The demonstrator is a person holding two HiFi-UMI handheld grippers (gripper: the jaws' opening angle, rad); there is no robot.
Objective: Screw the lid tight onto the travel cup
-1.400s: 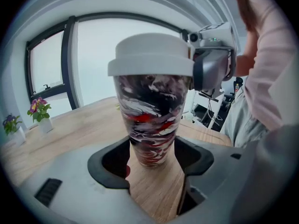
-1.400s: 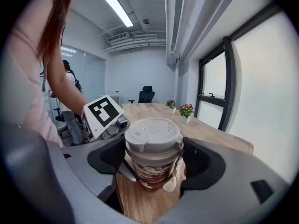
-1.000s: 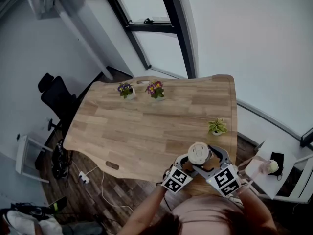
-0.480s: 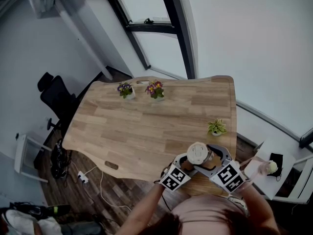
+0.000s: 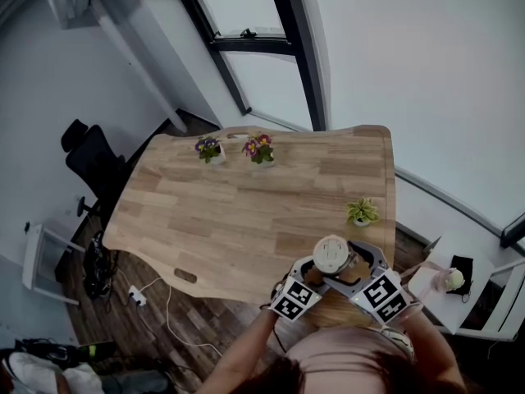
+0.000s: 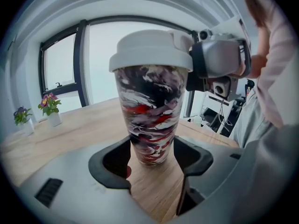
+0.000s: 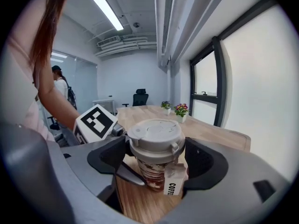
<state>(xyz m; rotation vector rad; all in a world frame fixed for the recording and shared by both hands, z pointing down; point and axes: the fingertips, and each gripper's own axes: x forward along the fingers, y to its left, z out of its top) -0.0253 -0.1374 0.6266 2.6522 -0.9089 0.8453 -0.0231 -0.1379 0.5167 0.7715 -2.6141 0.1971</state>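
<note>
One travel cup (image 6: 150, 111), lid (image 7: 155, 135) on, stands near the table's (image 5: 246, 203) corner.

From my feed, the head view shows a long wooden table (image 5: 246, 212) filling the middle of the frame. Two pots of purple and pink flowers (image 5: 207, 148) (image 5: 260, 148) stand side by side near its upper edge, and a small green plant (image 5: 362, 212) sits near its right edge. I see a black office chair (image 5: 86, 158) at the left, cables (image 5: 135, 295) on the dark floor at lower left, and a dark-framed window (image 5: 246, 35) at the top. In the right gripper view a ceiling light (image 7: 110, 10) glows at upper left and a person (image 7: 60, 90) stands far back on the left.
</note>
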